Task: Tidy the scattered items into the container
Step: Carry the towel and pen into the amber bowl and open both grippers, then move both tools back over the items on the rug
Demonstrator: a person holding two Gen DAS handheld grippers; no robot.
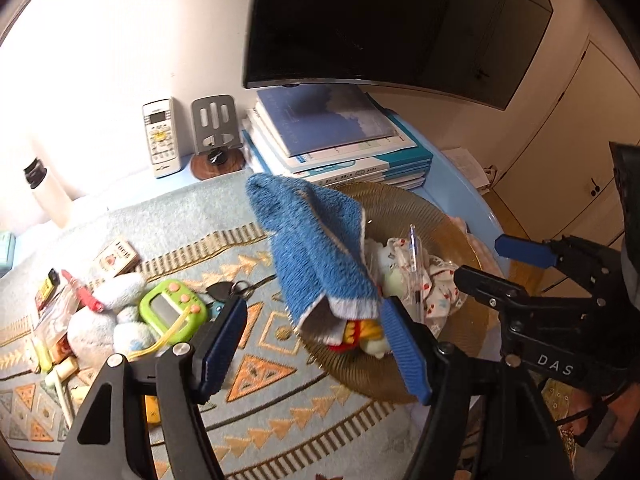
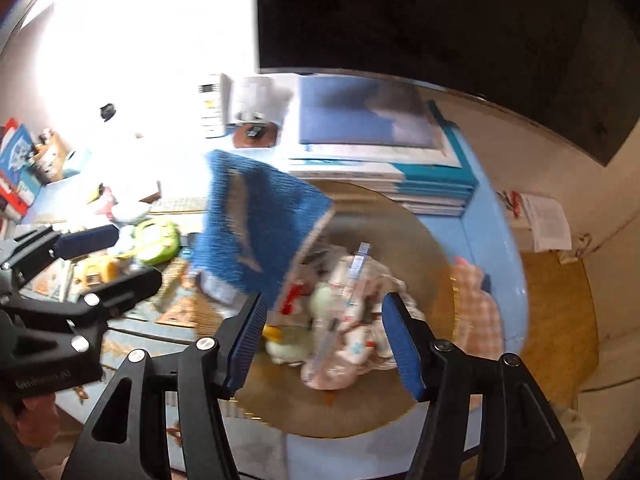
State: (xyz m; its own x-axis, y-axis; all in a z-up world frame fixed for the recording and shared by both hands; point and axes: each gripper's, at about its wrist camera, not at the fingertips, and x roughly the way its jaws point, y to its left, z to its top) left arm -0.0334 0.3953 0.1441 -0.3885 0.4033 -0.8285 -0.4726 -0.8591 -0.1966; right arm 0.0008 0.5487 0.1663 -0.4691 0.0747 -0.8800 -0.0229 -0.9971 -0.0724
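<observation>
My left gripper [image 1: 316,344] and right gripper [image 2: 324,340] are both spread, holding nothing; the blue towel [image 1: 316,248] drapes over the amber dish [image 1: 448,232] ahead

"DAS" on right gripper [image 1: 516,264] body

A blue towel [image 1: 316,256] lay draped over the amber dish's [image 1: 452,224] left rim. The left tool [image 1: 316,348] stood open before it; a green toy [image 1: 172,312] sat left.
</observation>
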